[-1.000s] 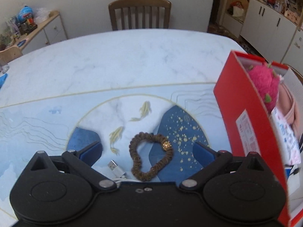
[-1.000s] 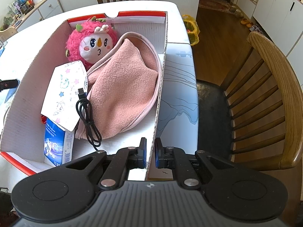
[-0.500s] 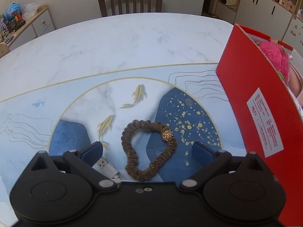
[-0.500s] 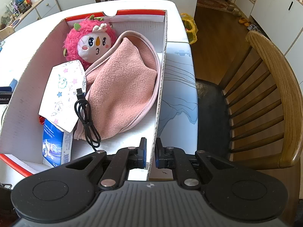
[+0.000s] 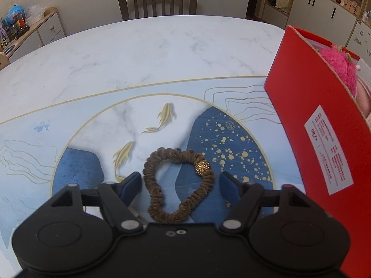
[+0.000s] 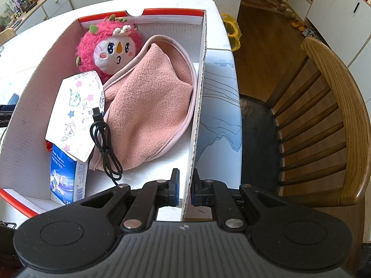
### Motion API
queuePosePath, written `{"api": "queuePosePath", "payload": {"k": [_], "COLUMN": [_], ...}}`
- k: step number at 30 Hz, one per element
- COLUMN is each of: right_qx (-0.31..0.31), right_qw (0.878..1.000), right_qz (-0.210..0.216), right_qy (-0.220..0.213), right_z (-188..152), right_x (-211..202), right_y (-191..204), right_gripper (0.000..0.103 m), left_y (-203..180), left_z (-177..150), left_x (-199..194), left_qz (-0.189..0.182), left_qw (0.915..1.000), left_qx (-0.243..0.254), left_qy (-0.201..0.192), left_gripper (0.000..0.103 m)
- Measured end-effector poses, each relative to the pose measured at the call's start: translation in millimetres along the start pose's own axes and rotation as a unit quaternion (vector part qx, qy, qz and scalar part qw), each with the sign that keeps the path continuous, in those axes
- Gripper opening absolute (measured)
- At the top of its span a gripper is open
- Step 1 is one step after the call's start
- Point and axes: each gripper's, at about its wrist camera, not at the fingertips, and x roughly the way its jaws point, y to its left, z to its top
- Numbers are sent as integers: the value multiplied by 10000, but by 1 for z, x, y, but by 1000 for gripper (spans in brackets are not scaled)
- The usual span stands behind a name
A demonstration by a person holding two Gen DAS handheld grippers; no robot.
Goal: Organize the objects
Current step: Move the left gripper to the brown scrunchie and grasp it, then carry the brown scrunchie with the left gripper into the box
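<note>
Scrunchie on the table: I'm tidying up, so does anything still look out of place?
Yes. The scrunchie lies loose on the table, outside the box that holds the other things.

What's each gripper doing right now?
Left gripper: open, closing around the brown scrunchie, not yet gripping.
Right gripper: shut on the box wall.
</note>
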Motion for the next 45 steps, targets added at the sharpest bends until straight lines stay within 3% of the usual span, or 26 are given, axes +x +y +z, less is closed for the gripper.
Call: {"api": "queuePosePath", "payload": {"k": [3, 6, 8, 11, 21, 31, 45], "right_qx": [4, 11, 22, 8, 22, 52, 52], "right_qw": [10000, 10000, 10000, 10000, 10000, 9998, 9996], "right_qz": [-2, 3, 16, 16, 69, 166, 257], "right_qy": [2, 2, 2, -7, -43, -105, -138], "right_z": [0, 0, 0, 0, -2, -4, -5], "right_x": [0, 0, 0, 0, -1, -3, -4], "right_y": [0, 0, 0, 0, -3, -7, -6], "right_gripper": [9, 9, 9, 9, 9, 9, 9], "left_y": [-1, -2, -2, -4, -16, -40, -113], "left_z": [2, 3, 3, 3, 10, 24, 18], "left_x": [-1, -2, -2, -4, -34, -94, -133], "left_qz": [-44, -74, -65, -30, -103, -495, -1261], "left_qw": [10000, 10000, 10000, 10000, 9996, 9967, 9871], "left_qx": [9, -1, 5, -8, -58, -36, 725], "left_qy": [-4, -17, -17, -45, -275, -646, -676], "left_gripper": [53, 31, 21, 15, 12, 12, 12]}}
